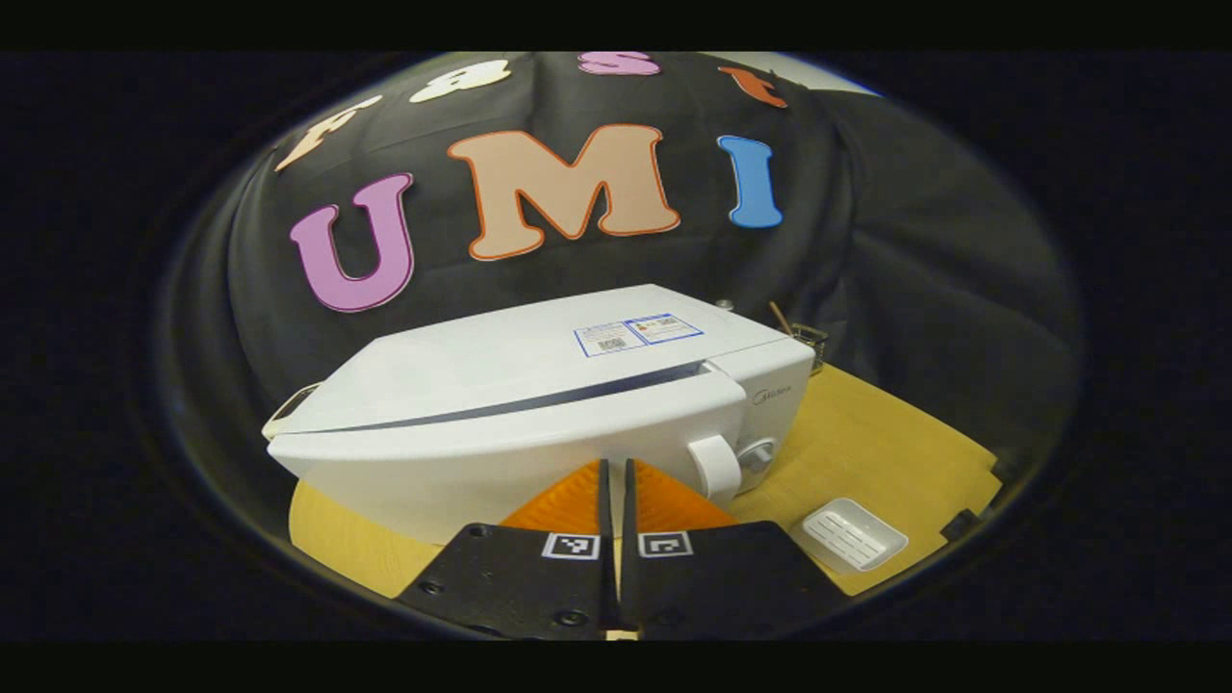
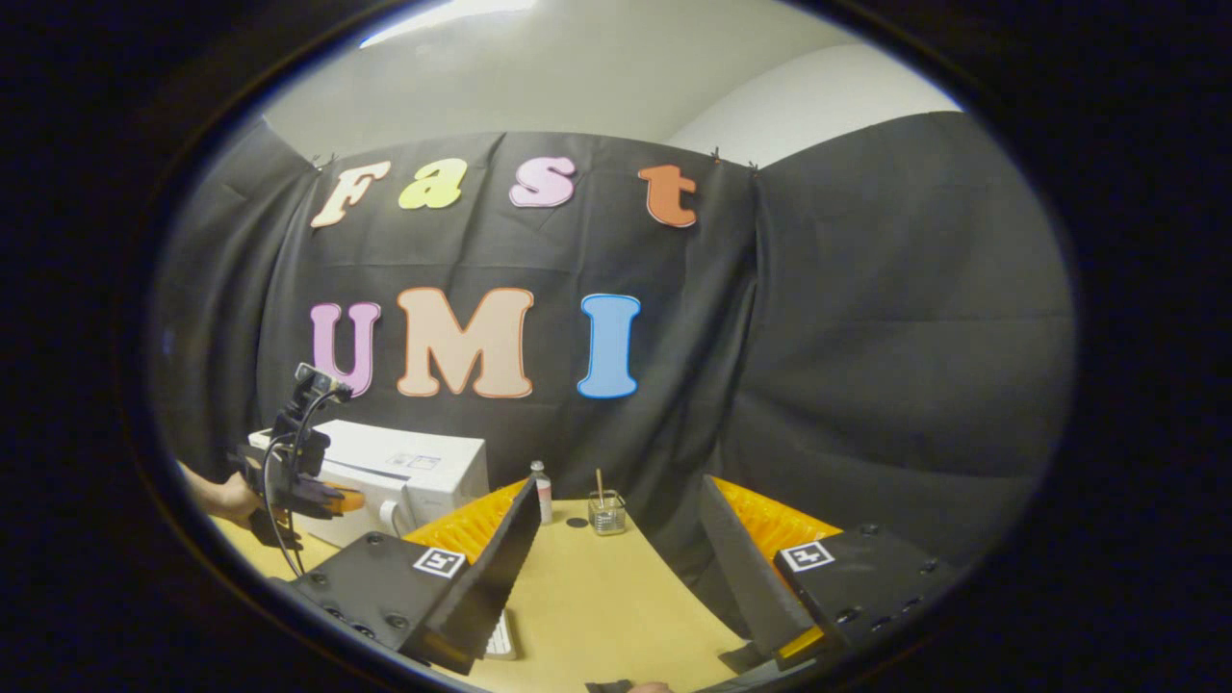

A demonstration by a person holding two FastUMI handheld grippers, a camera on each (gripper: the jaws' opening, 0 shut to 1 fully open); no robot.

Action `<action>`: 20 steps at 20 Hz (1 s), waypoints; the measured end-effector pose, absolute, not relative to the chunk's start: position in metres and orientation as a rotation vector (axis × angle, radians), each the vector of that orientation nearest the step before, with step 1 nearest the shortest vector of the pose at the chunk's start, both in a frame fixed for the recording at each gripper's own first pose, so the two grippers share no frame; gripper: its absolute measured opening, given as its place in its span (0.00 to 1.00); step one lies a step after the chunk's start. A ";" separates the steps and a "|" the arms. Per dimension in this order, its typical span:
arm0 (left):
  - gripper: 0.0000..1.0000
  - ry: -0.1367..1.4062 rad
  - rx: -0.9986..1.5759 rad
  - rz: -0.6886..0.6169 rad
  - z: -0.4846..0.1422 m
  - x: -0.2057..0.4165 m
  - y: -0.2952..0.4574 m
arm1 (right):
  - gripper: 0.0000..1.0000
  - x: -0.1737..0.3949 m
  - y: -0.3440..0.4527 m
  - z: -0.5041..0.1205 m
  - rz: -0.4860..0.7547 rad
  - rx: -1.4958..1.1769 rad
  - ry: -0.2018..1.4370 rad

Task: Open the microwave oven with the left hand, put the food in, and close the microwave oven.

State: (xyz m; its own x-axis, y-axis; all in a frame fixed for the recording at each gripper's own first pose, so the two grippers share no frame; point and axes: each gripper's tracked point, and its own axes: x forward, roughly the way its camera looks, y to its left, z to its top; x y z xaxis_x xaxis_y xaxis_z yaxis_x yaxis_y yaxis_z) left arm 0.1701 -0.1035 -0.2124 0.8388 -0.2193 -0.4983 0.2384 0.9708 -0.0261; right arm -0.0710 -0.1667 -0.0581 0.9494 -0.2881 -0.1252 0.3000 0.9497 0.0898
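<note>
Left gripper view: left gripper [image 1: 616, 481] fingers together before closed microwave [image 1: 539, 404]; right gripper [image 2: 616, 568] fingers apart, right of microwave.

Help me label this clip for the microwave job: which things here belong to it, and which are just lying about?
Belongs to the job:
microwave oven, door shut
left gripper, shut, in front of the door
right gripper, open
white tray

Lying about:
small bottle
glass jar with a stick
</note>
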 end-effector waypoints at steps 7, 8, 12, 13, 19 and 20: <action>0.00 0.498 -0.023 -0.213 -0.214 0.181 -0.108 | 0.96 -0.068 -0.166 -0.058 -0.309 0.134 0.110; 0.02 0.518 -0.034 -0.215 -0.218 0.180 -0.111 | 0.96 -0.067 -0.163 -0.058 -0.303 0.137 0.110; 0.00 0.597 0.005 -0.260 -0.233 0.179 -0.122 | 0.96 -0.059 -0.149 -0.058 -0.260 0.134 0.122; 0.00 0.589 0.036 -0.252 -0.228 0.176 -0.117 | 0.96 -0.059 -0.145 -0.059 -0.250 0.128 0.123; 0.13 0.349 -0.021 -0.217 -0.147 0.118 -0.093 | 0.96 -0.058 -0.120 -0.074 -0.208 0.109 0.161; 0.39 0.312 -0.035 -0.222 -0.131 0.102 -0.088 | 0.96 -0.055 -0.116 -0.075 -0.198 0.104 0.165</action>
State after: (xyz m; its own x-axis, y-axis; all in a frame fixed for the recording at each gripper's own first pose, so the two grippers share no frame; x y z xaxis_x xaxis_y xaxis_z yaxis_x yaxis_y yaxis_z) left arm 0.1025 -0.0879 -0.1314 0.9276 -0.2220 -0.3006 0.2113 0.9750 -0.0679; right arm -0.0552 -0.1158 -0.0752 0.9670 -0.1873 -0.1729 0.2044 0.9750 0.0868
